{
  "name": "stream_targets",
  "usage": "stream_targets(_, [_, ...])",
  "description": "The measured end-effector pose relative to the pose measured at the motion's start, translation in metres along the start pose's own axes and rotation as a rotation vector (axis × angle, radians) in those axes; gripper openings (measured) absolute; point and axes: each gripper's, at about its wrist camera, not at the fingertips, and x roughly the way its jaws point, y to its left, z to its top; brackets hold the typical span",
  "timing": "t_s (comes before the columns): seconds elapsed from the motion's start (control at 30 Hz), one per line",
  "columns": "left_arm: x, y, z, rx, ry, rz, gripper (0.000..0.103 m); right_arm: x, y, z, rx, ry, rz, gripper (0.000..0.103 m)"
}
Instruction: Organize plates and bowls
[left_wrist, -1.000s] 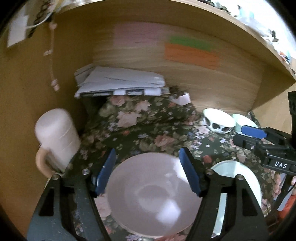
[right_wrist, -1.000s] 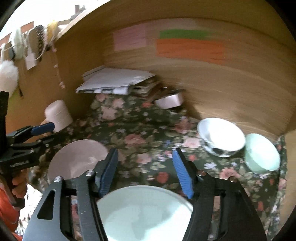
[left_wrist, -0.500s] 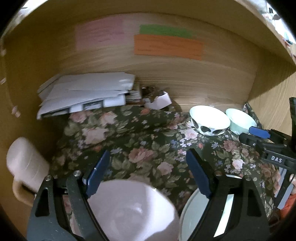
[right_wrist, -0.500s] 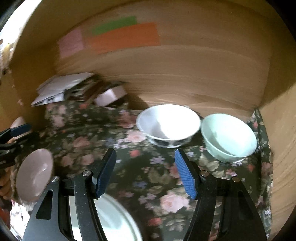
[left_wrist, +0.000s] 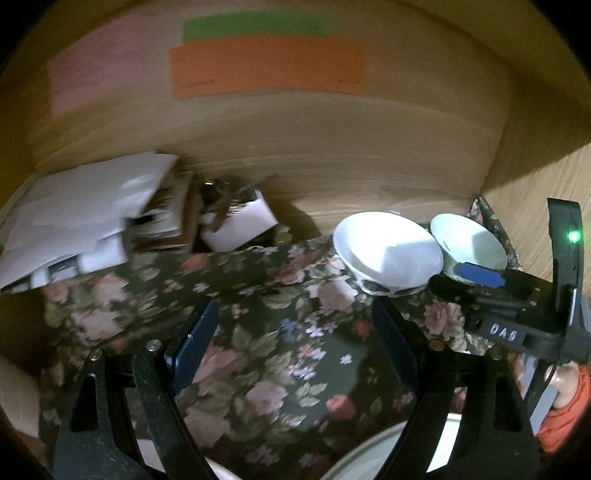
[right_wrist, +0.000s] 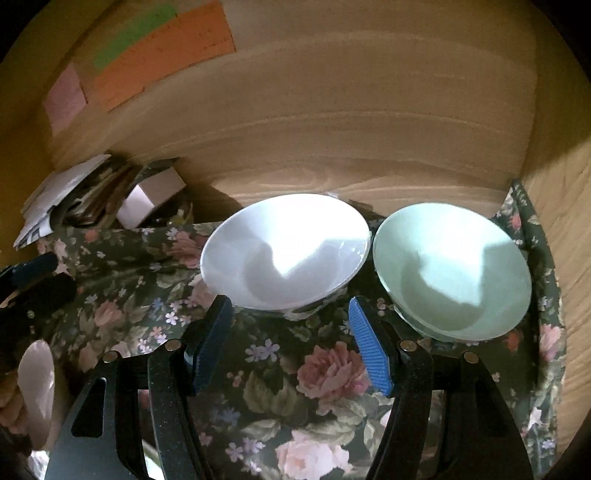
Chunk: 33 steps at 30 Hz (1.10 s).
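The step in hand is judged to be the approach to the white bowl (right_wrist: 286, 253), which sits at the back of the floral cloth (right_wrist: 314, 373) near the wooden back wall (right_wrist: 332, 110), with the pale green bowl (right_wrist: 452, 271) just beside it on the right, rims nearly touching.

The right gripper (right_wrist: 291, 341) is held spread, nothing between its blue pads (right_wrist: 369, 350), and is aimed at the white bowl's near rim. A good grasp is best made on that near rim, 1 pad inside and 1 outside, with the tool kept clear of the green neighbour so it is not knocked.

The left gripper (left_wrist: 295, 354) is also spread wide and empty, hovering over bare cloth; it is best kept aside.

The white bowl is seen as wide and flaring, glossy inside, with dark markings on its outer wall (left_wrist: 384, 286). A pinkish bowl (right_wrist: 37, 384) is glimpsed at the left edge, and the rim of a plate (left_wrist: 369, 448) low in the left view.
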Motion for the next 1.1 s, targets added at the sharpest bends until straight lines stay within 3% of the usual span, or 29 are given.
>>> stream_targets(0.2, [0.028, -0.011, 0.011, 0.025, 0.048, -0.007, 0.085, 0.016, -0.005, 0.0, 0.022, 0.022, 0.002, 0.062])
stream_targets(0.43, [0.045, -0.016, 0.013, 0.04, 0.101, 0.023, 0.085, 0.032, -0.021, 0.002, 0.151, 0.07, 0.123, 0.062])
stream_targets(0.73, [0.053, -0.019, 0.012, 0.071, 0.119, 0.023, 0.085, 0.052, -0.045, 0.003, 0.28, 0.13, 0.139, 0.058])
stream_targets(0.87, [0.057, -0.017, 0.012, 0.064, 0.121, 0.013, 0.085, 0.061, -0.038, 0.004, 0.283, 0.199, 0.115, 0.056])
stream_targets(1.0, [0.056, -0.015, 0.012, 0.048, 0.125, -0.016, 0.085, 0.062, -0.022, 0.004, 0.184, 0.211, 0.073, 0.05])
stream_targets(1.1, [0.058, -0.017, 0.01, 0.054, 0.128, -0.017, 0.085, 0.063, -0.015, 0.002, 0.115, 0.232, 0.073, 0.035])
